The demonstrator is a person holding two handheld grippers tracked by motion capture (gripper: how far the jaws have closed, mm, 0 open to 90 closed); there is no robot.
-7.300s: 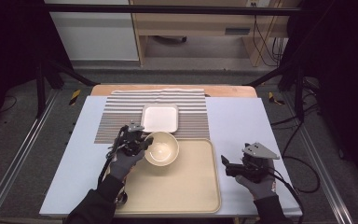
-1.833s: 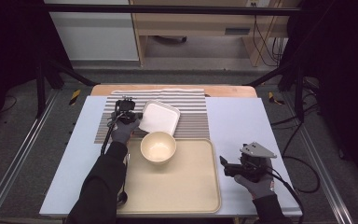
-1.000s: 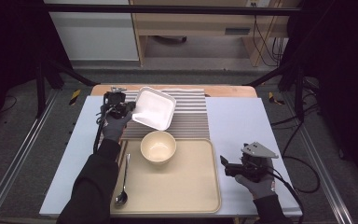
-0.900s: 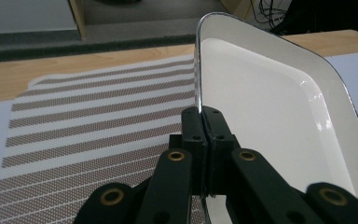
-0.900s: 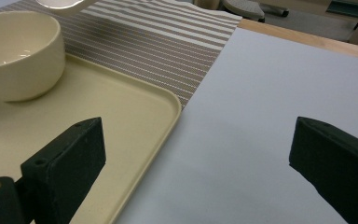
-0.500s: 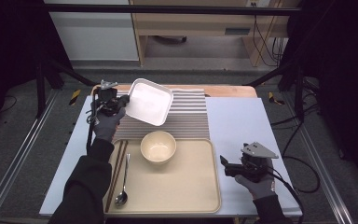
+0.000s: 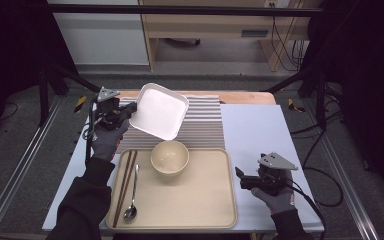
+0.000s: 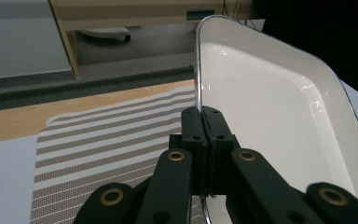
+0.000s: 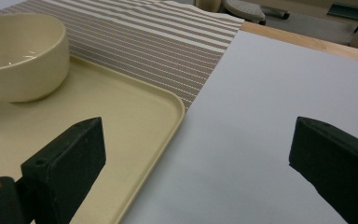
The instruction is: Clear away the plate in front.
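My left gripper (image 7: 126,114) is shut on the left rim of a white square plate (image 7: 159,111), which it holds tilted in the air above the striped placemat (image 7: 200,127). In the left gripper view the jaws pinch the thin edge of the plate (image 8: 279,107), with my left gripper (image 8: 204,122) pointing toward the back of the table. A cream bowl (image 7: 169,157) stands at the back edge of the beige tray (image 7: 200,200). My right gripper (image 7: 240,179) rests on the pale blue table cover right of the tray, open, nothing between its jaws (image 9: 196,154).
Brown chopsticks (image 7: 124,180) and a metal spoon (image 7: 132,195) lie along the tray's left side. The bowl (image 9: 18,56) and tray edge (image 9: 163,116) lie left of the right gripper. A wooden table edge (image 7: 240,97) shows behind the placemat. Dark stands flank the table.
My left gripper has lifted the white plate off the placemat and carried it up and left, tilting it more steeply. The right gripper has stayed put.
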